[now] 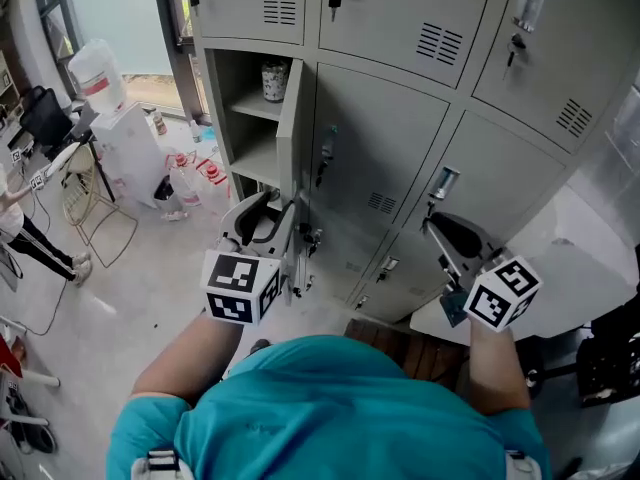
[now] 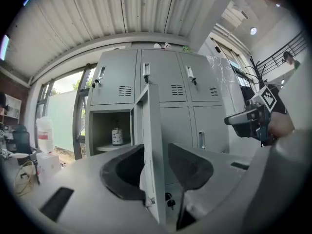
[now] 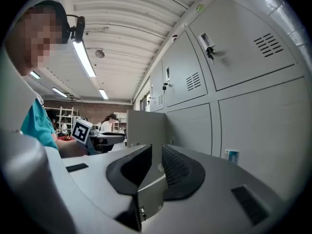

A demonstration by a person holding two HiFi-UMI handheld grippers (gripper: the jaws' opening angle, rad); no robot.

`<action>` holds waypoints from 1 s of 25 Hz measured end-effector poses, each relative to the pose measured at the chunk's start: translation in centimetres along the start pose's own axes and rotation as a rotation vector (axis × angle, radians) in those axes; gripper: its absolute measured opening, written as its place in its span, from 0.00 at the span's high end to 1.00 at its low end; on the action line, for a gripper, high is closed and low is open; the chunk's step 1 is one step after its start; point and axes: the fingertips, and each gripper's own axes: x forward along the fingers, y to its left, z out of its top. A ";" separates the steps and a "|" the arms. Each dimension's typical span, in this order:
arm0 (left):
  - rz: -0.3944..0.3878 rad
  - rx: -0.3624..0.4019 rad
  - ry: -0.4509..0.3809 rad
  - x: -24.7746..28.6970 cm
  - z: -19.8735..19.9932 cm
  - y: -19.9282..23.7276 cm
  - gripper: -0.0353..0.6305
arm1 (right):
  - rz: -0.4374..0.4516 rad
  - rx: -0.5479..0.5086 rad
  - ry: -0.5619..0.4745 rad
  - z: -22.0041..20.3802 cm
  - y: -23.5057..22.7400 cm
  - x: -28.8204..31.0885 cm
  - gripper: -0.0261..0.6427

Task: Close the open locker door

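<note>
The grey locker door (image 1: 289,133) stands open, edge-on to me, on the middle row of the locker bank (image 1: 400,28). Its compartment holds a patterned jar (image 1: 273,80) on a shelf. My left gripper (image 1: 272,208) is open and straddles the door's free edge (image 2: 148,116), one jaw on each side; in the left gripper view (image 2: 156,147) a gap shows beside the right jaw. My right gripper (image 1: 432,226) hovers level by the closed lockers to the right, apart from the door. In the right gripper view (image 3: 156,147) its jaws are nearly together with nothing held.
A white water dispenser (image 1: 120,128) and bottles (image 1: 190,183) stand on the floor left of the lockers. Keys hang in several locks (image 1: 334,3). A wire rack (image 1: 95,213) sits further left. A white surface (image 1: 590,258) lies at the right.
</note>
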 end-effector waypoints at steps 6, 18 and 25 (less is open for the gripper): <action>0.043 0.059 0.013 1.4 -0.2 0.0 0.74 | 0.073 0.018 0.010 -1.1 1.3 2.2 0.87; 0.114 0.124 0.016 1.2 -0.4 2.5 0.78 | 0.040 0.029 0.011 -1.6 0.8 1.3 0.87; 0.128 0.143 0.006 0.8 -0.7 4.9 0.78 | 0.014 0.026 0.022 -1.6 1.3 2.0 0.87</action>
